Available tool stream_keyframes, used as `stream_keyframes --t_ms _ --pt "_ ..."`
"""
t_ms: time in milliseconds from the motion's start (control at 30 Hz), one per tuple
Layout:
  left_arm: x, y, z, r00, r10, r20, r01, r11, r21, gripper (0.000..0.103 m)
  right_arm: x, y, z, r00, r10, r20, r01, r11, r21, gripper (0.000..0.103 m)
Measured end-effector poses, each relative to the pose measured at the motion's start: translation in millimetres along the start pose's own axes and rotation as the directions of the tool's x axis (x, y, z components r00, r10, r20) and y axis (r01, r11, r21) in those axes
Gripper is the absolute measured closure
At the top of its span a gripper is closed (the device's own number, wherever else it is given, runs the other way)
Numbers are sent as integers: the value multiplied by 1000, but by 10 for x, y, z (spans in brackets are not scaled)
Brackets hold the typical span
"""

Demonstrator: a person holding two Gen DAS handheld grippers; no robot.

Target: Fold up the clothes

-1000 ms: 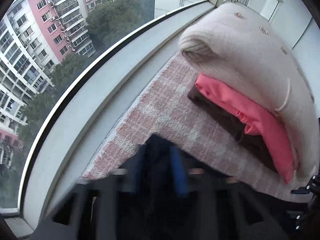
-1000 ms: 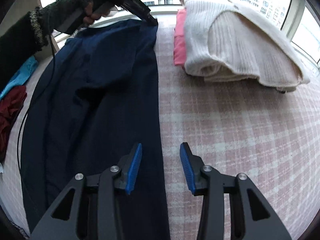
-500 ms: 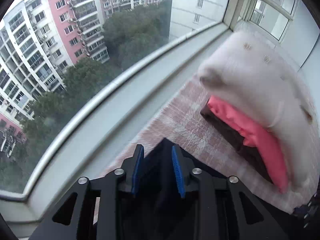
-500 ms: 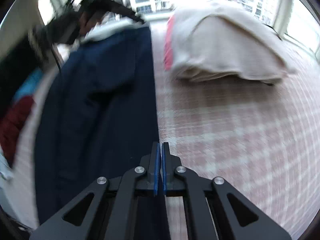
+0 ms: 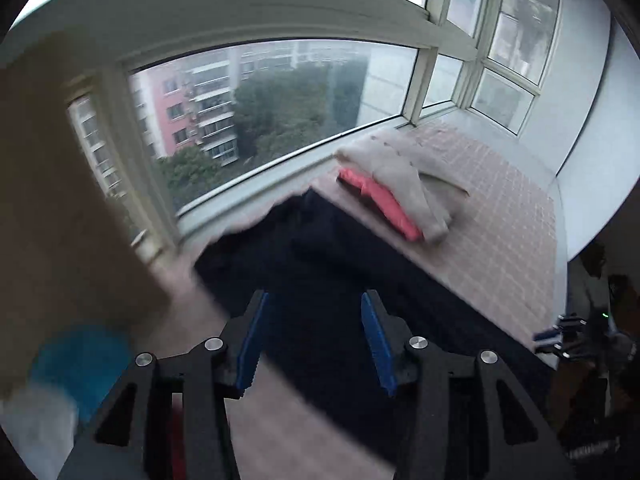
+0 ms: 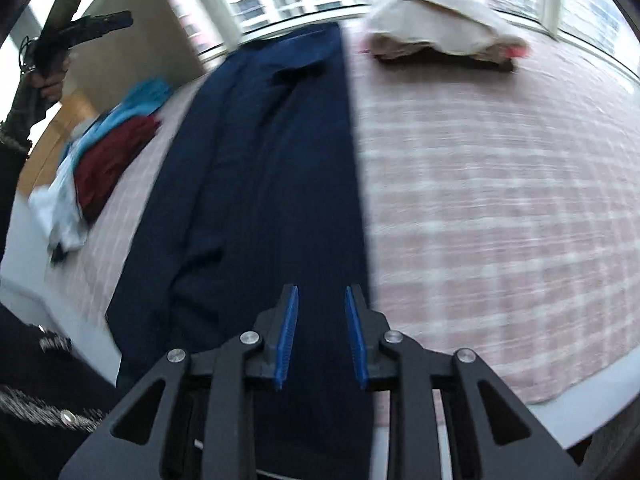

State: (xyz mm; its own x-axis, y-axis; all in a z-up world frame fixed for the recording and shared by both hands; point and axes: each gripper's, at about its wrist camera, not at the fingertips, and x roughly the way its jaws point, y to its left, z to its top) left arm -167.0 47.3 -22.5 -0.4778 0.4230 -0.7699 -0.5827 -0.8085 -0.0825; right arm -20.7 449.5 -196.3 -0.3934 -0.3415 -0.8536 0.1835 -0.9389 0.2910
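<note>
A long navy garment [image 6: 264, 184] lies flat on the pink plaid bed cover [image 6: 500, 208], running from the near edge to the window. It also shows in the left wrist view [image 5: 320, 280]. My right gripper [image 6: 318, 320] is open and empty above the garment's near end. My left gripper [image 5: 314, 332] is open and empty, raised above the garment's far end. It also shows in the right wrist view [image 6: 80, 26], held high at the upper left.
A folded stack with a cream knit sweater [image 5: 404, 168] over a pink garment [image 5: 384, 204] sits near the window. A loose pile of blue, dark red and white clothes [image 6: 100, 152] lies left of the navy garment. Window sill [image 5: 280, 168] borders the bed.
Both grippers have let go of the navy garment and opened. Both have lifted and pulled back, and the garment now lies flat on the bed.
</note>
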Motion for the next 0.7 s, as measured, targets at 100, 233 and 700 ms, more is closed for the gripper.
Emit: stream_keyframes --t_ms 100,233,700 --pt "-498 90 -532 998 61 -15 -62 995 -78 58 237 195 -148 998 7 -67 -14 994 -107 78" --pt "-740 -127 -1329 996 41 -84 -61 966 -252 57 360 432 -405 989 -50 -137 9 958 -286 78" --pt "257 -1713 -3237 946 -253 -202 133 872 -471 56 -88 20 -624 996 -45 -71 34 988 -150 73"
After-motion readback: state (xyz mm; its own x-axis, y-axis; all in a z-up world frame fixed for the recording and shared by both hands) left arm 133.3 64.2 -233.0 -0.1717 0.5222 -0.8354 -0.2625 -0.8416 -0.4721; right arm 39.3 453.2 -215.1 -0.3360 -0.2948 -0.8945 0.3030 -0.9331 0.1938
